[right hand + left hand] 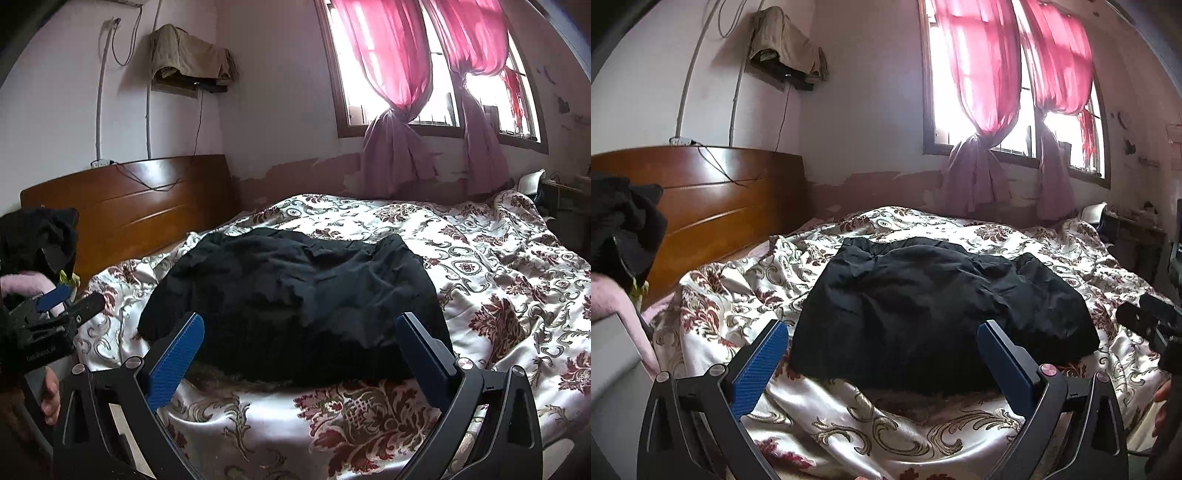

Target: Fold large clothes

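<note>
A large black garment (934, 306) lies crumpled but roughly spread on the floral bedspread (738, 288), in the middle of the bed. My left gripper (882, 330) hovers open just short of its near edge, blue pads wide apart with nothing between them. In the right wrist view the same black garment (295, 299) sits straight ahead, and my right gripper (301, 323) is open too, poised over the near hem. Each gripper shows at the edge of the other's view, the right gripper (1152, 321) at the right and the left gripper (55, 314) at the left.
A wooden headboard (713, 206) stands at the left. A pile of dark clothes (620, 229) and something pink (22, 284) sit at the bed's left edge. Pink curtains (990, 85) hang over the window behind. A hand (51, 398) holds the left gripper.
</note>
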The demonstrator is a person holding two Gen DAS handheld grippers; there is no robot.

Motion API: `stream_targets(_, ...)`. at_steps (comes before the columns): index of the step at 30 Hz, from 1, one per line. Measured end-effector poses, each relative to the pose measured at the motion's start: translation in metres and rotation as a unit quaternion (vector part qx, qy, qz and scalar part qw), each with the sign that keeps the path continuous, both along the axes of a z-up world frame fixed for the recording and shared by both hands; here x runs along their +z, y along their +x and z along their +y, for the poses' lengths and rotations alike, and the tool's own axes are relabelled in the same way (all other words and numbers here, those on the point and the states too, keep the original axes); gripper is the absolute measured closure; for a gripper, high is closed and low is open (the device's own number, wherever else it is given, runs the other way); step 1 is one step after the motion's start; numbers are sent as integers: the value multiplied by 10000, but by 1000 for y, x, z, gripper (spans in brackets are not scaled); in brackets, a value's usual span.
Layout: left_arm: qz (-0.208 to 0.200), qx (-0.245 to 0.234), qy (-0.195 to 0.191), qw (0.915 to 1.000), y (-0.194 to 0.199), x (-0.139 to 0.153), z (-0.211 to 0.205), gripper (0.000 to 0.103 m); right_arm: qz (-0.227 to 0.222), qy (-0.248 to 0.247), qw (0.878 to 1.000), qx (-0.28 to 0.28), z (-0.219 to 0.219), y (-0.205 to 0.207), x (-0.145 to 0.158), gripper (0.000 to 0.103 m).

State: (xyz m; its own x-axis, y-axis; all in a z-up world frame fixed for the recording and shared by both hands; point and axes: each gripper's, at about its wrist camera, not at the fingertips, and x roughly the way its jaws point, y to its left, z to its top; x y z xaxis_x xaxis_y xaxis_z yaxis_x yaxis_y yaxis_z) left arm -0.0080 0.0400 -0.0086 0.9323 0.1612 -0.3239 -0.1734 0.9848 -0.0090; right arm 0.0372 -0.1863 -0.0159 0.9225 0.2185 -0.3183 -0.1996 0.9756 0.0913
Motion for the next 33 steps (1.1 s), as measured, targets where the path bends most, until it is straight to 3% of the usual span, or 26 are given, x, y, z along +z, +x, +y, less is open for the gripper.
stream_targets(11,202,106,207,9995,-1,-24,-5,0,131,-167,9998,-64,0,0,-19,1)
stream_targets(21,189,180,-33,9997,-2,-25,6,0,293,-174,9994,-60,0,4,-28,1)
stream_targets(33,199,144,-49,9997,-1,-27,6,0,333,-166,9993,-28,1,5,-30,1)
